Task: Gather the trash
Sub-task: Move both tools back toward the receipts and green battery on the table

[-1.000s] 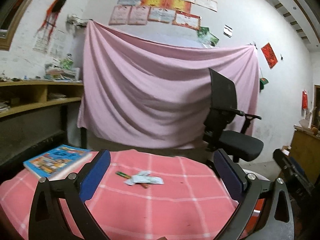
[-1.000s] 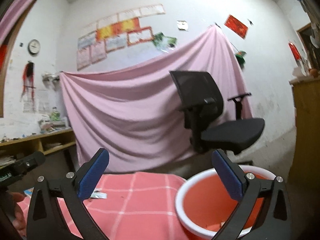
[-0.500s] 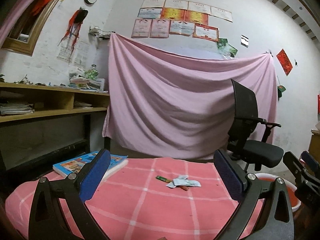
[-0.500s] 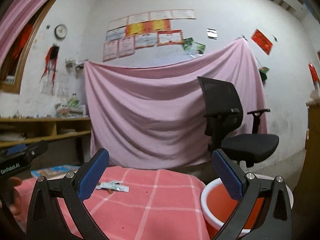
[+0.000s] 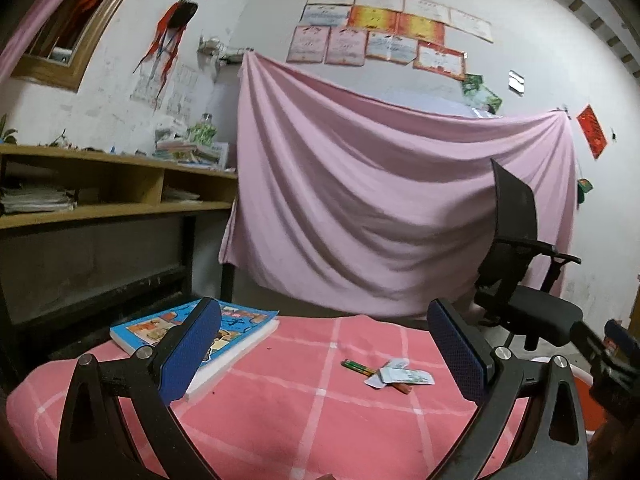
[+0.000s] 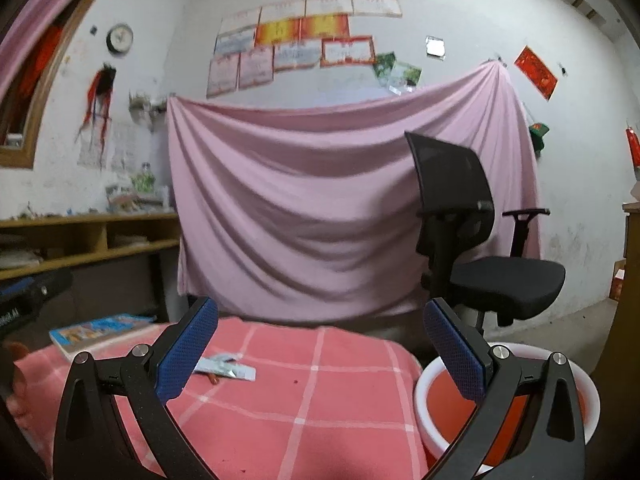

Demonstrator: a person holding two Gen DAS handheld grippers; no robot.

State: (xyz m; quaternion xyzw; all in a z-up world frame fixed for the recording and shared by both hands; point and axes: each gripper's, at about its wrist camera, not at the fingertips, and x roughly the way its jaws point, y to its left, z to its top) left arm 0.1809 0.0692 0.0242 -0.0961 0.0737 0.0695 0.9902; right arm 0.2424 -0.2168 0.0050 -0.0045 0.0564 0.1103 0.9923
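A small pile of trash [image 5: 394, 374], white paper scraps over a green and red wrapper, lies on the pink checked cloth [image 5: 312, 408] ahead of my left gripper [image 5: 324, 354], which is open and empty. The same trash [image 6: 226, 369] shows in the right wrist view, just beyond the left finger of my right gripper [image 6: 320, 354], also open and holding nothing. A red bucket with a white rim [image 6: 588, 390] stands off the table's right edge, below the right finger. Its rim [image 5: 582, 372] peeks in at the right of the left wrist view.
A blue picture book [image 5: 224, 326] lies at the cloth's far left. A black office chair [image 6: 480, 256] stands behind the table before a hanging pink sheet [image 6: 312, 208]. Wooden shelves [image 5: 100, 196] run along the left wall. My other gripper [image 5: 608, 356] shows at right.
Both views have swung and tilted down slightly, so the table, book and trash sit a little nearer. Both grippers stay open.
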